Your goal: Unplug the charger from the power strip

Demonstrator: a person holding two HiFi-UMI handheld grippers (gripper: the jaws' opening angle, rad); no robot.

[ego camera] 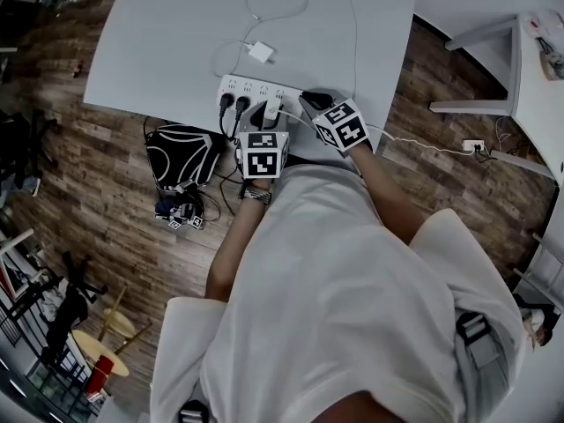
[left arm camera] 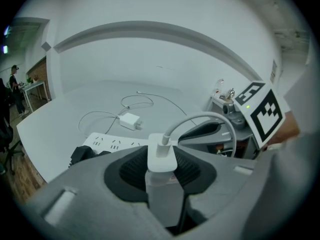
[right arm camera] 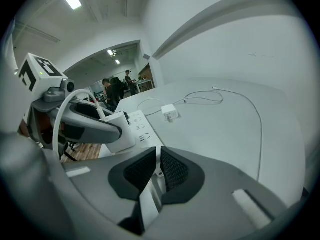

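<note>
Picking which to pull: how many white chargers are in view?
2. A loose charger lies on the table beyond the power strip; a second charger is clamped in the left gripper at the strip. Hands may hide more.

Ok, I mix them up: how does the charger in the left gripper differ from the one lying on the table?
Gripped charger stands upright, loose charger lies flat. Gripped charger is at the power strip, loose charger sits beyond it. Both are small white blocks.
</note>
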